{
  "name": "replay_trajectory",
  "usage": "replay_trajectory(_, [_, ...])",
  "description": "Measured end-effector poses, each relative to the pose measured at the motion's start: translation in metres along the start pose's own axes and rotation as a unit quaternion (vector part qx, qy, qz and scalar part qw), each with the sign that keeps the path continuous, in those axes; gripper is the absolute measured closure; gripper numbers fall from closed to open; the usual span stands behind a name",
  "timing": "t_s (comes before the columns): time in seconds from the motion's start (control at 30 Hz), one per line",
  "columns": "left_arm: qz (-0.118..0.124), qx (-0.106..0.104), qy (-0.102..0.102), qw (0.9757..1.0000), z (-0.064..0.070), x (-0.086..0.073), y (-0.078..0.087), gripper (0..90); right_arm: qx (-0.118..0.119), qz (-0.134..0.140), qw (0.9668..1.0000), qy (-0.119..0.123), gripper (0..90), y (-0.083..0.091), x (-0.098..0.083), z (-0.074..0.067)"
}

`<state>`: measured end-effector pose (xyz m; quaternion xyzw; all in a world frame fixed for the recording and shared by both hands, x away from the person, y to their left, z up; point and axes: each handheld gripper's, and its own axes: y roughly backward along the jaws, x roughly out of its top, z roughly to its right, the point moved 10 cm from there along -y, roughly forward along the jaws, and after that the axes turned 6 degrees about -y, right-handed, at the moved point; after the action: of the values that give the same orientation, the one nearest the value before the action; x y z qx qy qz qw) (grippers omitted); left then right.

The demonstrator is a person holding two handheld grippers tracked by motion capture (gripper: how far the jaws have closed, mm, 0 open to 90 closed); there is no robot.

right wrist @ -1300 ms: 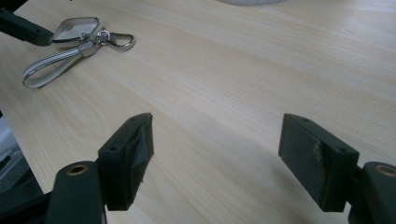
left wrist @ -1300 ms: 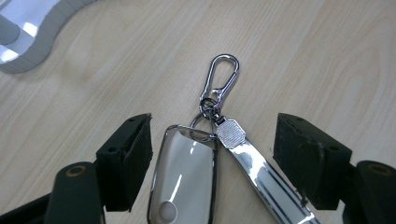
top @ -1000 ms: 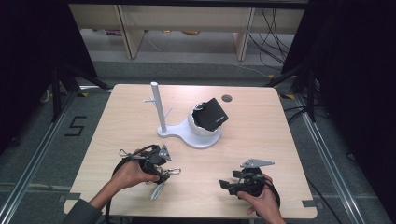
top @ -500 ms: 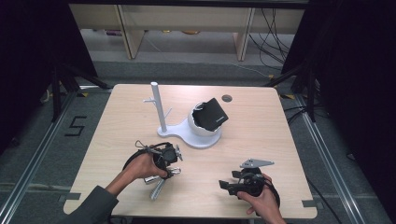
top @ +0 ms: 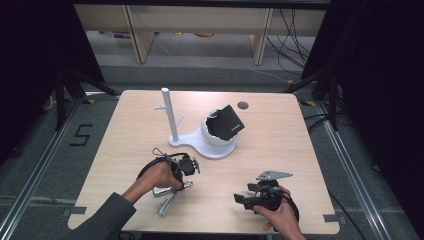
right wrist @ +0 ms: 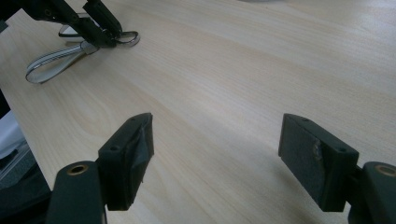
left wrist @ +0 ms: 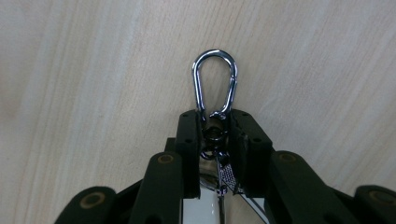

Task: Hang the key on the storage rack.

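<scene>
Jaws of the left gripper (left wrist: 212,135) had just been closing around the swivel of a carabiner (left wrist: 214,81) lying flat on the table (top: 280,150), its strap (top: 167,202) trailing behind. A good grasp likely needed the pads centred on that swivel before lifting. The right gripper (right wrist: 215,161) rested wide, holding nothing.

A shiny chrome carabiner clip (left wrist: 215,81) lies flat on the pale wooden table (left wrist: 84,70) at the centre of the left gripper view, its closed loop pointing up the frame. Its swivel ring (left wrist: 214,135) joins a grey woven strap (top: 167,202), which runs on toward the lower left of the high view.
</scene>
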<state>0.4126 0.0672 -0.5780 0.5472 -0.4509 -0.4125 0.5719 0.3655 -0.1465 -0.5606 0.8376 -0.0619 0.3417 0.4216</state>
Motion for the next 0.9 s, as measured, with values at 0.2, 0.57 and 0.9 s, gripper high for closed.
replay_trajectory(0.2, [-0.006,-0.007,0.009,0.9999,0.0,0.001,0.0,75.0,-0.007,-0.005,1.0,-0.002,28.0,0.001,-0.001,0.001])
replay_trajectory(0.57, [0.022,-0.008,-0.003,0.9997,-0.004,-0.003,0.005,75.2,-0.007,0.002,1.0,0.005,28.6,0.002,0.001,0.005])
replay_trajectory(0.9, [0.071,0.014,0.021,0.9972,-0.019,-0.017,0.053,75.2,-0.007,0.003,1.0,0.003,28.6,0.002,0.001,0.005])
